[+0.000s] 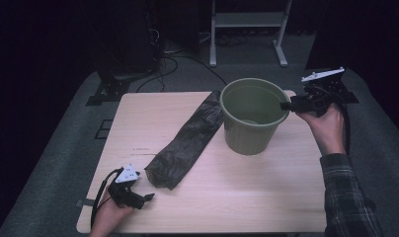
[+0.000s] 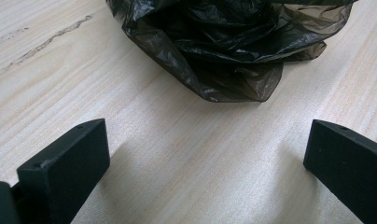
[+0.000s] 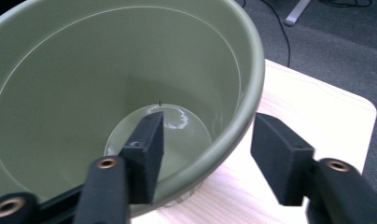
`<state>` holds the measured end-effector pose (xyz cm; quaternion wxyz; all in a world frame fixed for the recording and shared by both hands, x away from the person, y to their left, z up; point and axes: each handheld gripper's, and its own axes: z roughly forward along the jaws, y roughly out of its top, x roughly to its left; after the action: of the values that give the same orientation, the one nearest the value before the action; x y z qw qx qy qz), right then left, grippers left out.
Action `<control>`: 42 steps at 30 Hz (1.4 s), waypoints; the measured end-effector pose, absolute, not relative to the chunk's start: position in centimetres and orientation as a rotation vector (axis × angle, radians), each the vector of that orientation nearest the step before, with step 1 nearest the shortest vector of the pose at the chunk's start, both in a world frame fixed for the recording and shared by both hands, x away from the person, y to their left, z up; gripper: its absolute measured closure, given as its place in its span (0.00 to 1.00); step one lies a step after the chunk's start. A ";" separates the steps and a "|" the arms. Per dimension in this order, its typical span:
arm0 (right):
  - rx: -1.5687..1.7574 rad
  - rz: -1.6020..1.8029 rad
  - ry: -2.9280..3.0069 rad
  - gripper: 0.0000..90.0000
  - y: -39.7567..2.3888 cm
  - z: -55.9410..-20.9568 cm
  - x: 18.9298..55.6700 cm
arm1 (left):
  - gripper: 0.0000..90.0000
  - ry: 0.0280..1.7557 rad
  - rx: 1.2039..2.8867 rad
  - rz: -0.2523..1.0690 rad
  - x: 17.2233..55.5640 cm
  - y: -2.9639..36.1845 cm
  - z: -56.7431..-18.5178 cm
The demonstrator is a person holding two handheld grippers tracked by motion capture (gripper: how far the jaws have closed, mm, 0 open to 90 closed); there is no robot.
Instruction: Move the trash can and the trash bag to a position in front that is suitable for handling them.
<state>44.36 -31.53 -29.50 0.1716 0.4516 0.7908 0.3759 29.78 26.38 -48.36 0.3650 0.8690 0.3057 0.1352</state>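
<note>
A green plastic bucket (image 1: 247, 140) stands upright and empty on the right half of the wooden table (image 1: 247, 197). My right gripper (image 1: 285, 105) reaches its right rim, jaws open and straddling the rim (image 3: 252, 70): one jaw inside the bucket, the other outside with a gap to the wall. A crumpled black plastic bag (image 1: 187, 143) lies stretched diagonally from the bucket's left side toward the front left. My left gripper (image 1: 147, 197) rests low near the front left corner, open, pointing at the bag's near end (image 2: 224, 42) with bare wood between its jaws.
Beyond the table, on the grey carpet, are a white metal stand (image 1: 247, 19), loose cables (image 1: 173, 64) and a dark equipment base (image 1: 111, 89). A person's plaid sleeve (image 1: 343, 197) comes in at the right front.
</note>
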 end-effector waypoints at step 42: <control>1.152 1.064 2.348 0.90 -28.0 -29.5 44.2 | 0.00 0.773 2.242 0.343 30.0 26.2 -48.3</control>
<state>44.23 -28.00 -29.53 0.1583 0.4027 0.8211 0.3722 29.97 26.18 -48.34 0.3640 0.8715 0.3003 0.1333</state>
